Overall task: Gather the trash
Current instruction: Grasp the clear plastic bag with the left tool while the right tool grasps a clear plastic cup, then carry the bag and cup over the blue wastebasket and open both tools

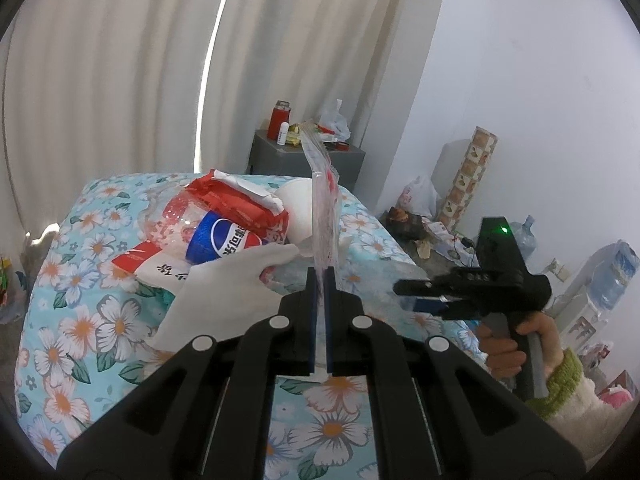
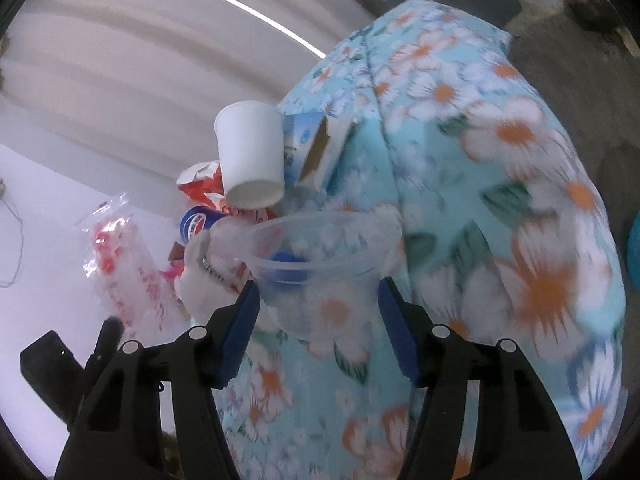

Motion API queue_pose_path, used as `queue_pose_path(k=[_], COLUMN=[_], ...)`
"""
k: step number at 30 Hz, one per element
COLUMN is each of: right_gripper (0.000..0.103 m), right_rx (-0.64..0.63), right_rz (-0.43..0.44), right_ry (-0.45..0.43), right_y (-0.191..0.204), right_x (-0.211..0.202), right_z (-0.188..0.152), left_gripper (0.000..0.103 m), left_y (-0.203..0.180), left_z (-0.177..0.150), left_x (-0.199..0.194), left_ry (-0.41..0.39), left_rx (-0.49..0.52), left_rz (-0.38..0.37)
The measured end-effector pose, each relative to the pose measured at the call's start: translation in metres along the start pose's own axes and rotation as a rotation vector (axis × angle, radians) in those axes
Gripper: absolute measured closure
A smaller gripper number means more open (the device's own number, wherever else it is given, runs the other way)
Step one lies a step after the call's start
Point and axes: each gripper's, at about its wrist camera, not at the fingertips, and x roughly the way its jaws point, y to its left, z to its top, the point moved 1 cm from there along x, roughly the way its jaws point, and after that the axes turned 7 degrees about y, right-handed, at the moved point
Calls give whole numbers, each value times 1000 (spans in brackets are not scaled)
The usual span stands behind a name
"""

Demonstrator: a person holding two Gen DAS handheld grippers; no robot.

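left claw (image 1: pixel 320 280) pinches plastic bag (image 1: pixel 322 200) | right-view only: clear cup (image 2: pixel 316 268) between spread claw (image 2: pixel 318 312)

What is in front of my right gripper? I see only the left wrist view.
Observer: A clear plastic cup sits between the fingers of the right gripper, whose jaws are wide open.
Operator: My left gripper holds the plastic bag. Is something hidden behind the white paper cup?
Observer: Yes, a blue and white carton lies directly behind it.
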Motion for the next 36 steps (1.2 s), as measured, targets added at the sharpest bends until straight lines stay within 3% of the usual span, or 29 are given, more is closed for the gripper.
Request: queue_pose_path(k=[18,28,36], right_gripper=[44,44,44], right_rx=[128,141,206], right_rz=[259,311,292], right_ry=[-121,-264,-434], right_y=[-29,-46,-88], right_x=[-59,-124,-192], right_z=[-35,-57,-82], left_gripper=[102,102,102], left_y=[-34,-88,-155], left_z=[10,23,32], left_x=[4,16,61], left_ry=[-4,-5,77], left_rx=[64,146,227], left_rz=[-29,-106,-207])
